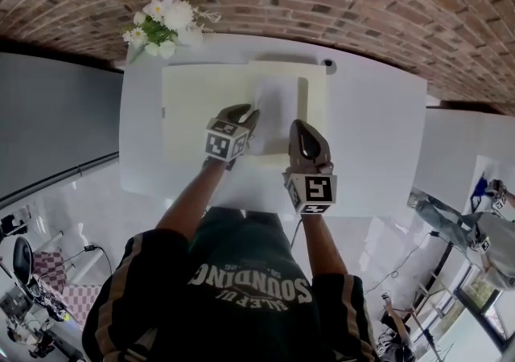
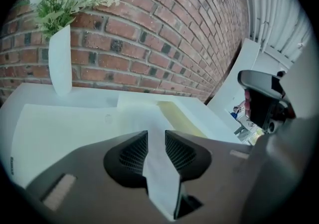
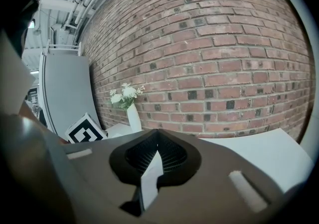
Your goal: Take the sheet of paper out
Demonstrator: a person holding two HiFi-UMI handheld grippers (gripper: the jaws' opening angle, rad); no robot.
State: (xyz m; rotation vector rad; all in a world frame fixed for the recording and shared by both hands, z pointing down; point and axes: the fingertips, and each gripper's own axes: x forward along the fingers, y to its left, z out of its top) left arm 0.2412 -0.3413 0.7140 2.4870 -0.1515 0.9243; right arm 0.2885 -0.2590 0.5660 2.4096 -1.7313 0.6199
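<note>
A white sheet of paper (image 1: 273, 107) lies over an open cream folder (image 1: 193, 111) on the white table (image 1: 378, 135). My left gripper (image 1: 249, 117) is at the sheet's left edge, low over the folder. In the left gripper view its jaws (image 2: 156, 136) stand apart, and the sheet (image 2: 160, 170) runs through the gap without the pads pressing on it. My right gripper (image 1: 299, 125) is at the sheet's lower right edge. In the right gripper view it (image 3: 157, 136) is closed, with a white strip of the sheet (image 3: 149, 180) pinched between the pads.
A white vase of flowers (image 1: 161, 26) stands at the table's far left corner, against the brick wall. A small dark round object (image 1: 328, 64) sits at the far edge. The left gripper's marker cube (image 3: 84, 129) shows at the left of the right gripper view.
</note>
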